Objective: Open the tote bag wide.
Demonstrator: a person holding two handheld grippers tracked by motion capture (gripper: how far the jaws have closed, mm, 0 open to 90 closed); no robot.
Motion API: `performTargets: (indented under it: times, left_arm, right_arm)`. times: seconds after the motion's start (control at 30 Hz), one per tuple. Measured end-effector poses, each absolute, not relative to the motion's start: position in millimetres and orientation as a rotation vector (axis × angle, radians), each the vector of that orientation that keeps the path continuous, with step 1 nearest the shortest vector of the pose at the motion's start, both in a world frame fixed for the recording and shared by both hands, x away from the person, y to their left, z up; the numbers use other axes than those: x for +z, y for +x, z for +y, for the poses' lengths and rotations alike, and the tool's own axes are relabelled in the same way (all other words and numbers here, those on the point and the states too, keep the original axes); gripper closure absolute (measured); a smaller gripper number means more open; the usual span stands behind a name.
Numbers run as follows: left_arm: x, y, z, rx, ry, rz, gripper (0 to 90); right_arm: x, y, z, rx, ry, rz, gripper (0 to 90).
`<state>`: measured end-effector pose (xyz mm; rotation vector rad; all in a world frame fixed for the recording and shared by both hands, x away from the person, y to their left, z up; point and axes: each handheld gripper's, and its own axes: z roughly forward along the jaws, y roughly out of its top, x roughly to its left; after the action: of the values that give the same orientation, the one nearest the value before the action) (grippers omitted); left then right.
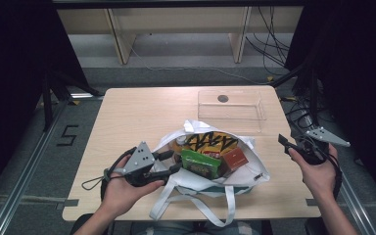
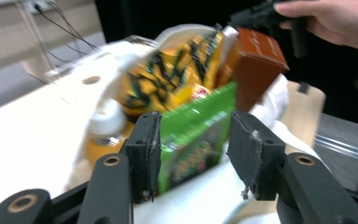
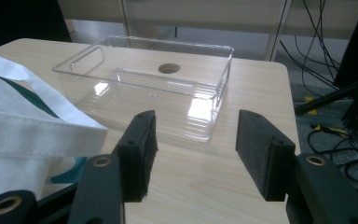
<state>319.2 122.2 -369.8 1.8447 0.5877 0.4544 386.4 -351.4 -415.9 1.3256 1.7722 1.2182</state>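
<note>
Beside white bag (image 1: 247, 171), left gripper (image 1: 172, 162) gapes, seemingly empty; right gripper (image 1: 285, 143) likewise

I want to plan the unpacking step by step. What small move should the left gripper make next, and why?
Probably ease the left gripper forward and close it on the green packet. Its jaws are open and the packet stands between them, at the near side of the white bag, while the clear tray is empty.

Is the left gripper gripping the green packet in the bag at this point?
Apart. In the left gripper view, the left gripper stands open, and the green packet shows beyond its pads with a gap on each side; neither pad presses on it.
</note>
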Motion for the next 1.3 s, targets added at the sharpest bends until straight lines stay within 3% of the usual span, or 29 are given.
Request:
performTargets:
  times: [0.4, 0.73, 1.3]
  left_arm:
    - [-354, 345, 143, 0.598, 1.793, 0.647, 50.9]
    - [-359, 360, 133, 0.591, 1.888, 0.600, 48.9]
    - [-376, 383, 121, 0.580, 1.973, 0.588, 55.0]
  right_arm:
    - [-400, 383, -335, 1.257, 1.275, 1.797, 53.5]
    - [-389, 380, -324, 1.279, 1.228, 1.834, 53.1]
    - [-382, 357, -314, 1.311, 1.163, 1.933, 53.0]
